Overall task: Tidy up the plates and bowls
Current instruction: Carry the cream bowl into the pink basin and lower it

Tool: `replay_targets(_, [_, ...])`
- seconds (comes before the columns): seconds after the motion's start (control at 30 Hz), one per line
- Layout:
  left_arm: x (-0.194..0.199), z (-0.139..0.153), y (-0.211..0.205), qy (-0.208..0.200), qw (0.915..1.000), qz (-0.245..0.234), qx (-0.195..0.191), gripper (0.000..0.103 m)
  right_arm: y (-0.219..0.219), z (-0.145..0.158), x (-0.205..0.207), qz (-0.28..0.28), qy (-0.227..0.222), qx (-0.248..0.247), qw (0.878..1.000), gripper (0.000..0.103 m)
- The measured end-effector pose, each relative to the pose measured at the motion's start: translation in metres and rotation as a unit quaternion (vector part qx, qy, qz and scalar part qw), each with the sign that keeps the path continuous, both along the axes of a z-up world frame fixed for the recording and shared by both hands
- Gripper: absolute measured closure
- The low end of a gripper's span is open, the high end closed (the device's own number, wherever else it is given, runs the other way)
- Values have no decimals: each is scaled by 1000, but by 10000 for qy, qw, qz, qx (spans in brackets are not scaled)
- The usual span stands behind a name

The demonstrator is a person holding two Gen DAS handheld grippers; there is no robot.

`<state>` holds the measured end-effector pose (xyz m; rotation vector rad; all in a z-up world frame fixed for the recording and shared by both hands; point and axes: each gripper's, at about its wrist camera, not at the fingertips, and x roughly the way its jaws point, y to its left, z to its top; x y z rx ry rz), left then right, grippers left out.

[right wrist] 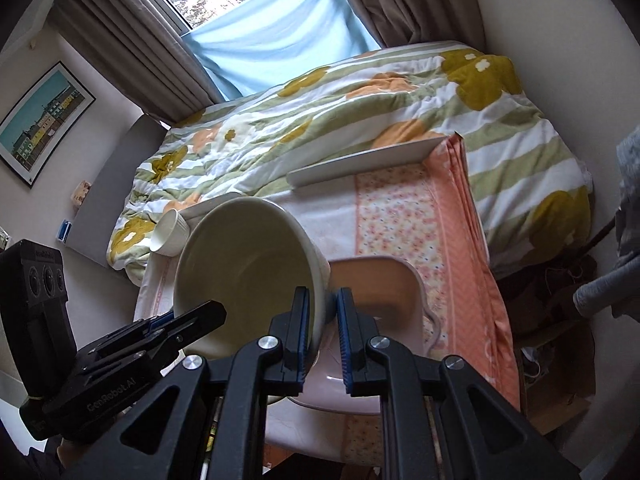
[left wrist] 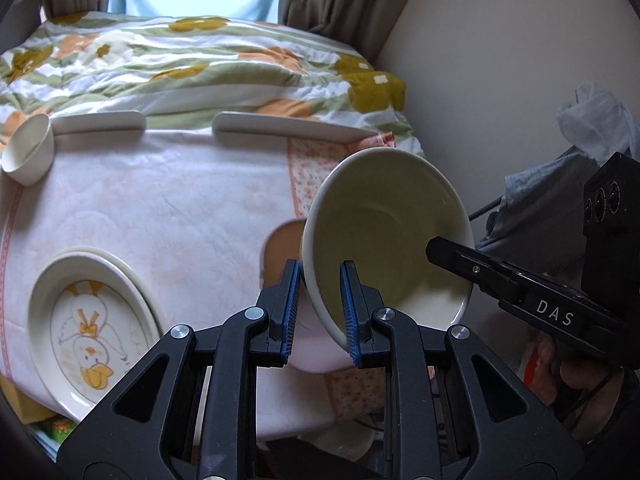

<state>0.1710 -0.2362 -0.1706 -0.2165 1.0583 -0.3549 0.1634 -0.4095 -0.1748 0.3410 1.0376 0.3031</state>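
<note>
A cream bowl [left wrist: 384,236] hangs tilted on its side above the cloth-covered surface [left wrist: 168,208], its open mouth turned toward the cameras, gripped from two sides at once. The left gripper [left wrist: 320,312] has its blue-padded fingers [left wrist: 349,312] clamped on the bowl's near rim, one inside and one outside the wall. The right gripper [right wrist: 323,336] straddles the opposite rim in the same way, fingers [right wrist: 344,340] closed on the wall, as the right wrist view shows. Directly beneath the bowl sits a pink tray-like dish [right wrist: 384,292] with a brownish inside. On the surface's near-left corner lies a plate with a duck drawing [left wrist: 92,332], resting on another plate. A small white cup [left wrist: 28,152] lies tipped at the far-left edge, near two flat white rectangular plates [left wrist: 288,126] along the far edge. Behind them spreads a bed with a flowered quilt [right wrist: 360,112] under a curtained window.
</note>
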Motion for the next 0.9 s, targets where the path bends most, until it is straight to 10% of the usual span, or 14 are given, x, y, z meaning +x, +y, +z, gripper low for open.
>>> replay_targets(0.4, [19, -72, -34, 616, 9929, -457, 909, 85, -5, -64, 2, -119, 507, -463, 9976, 90])
replay_targets(0.9, [34, -93, -59, 479, 9705, -952, 2162, 85, -4, -82, 9, -186, 714, -750, 9944, 93])
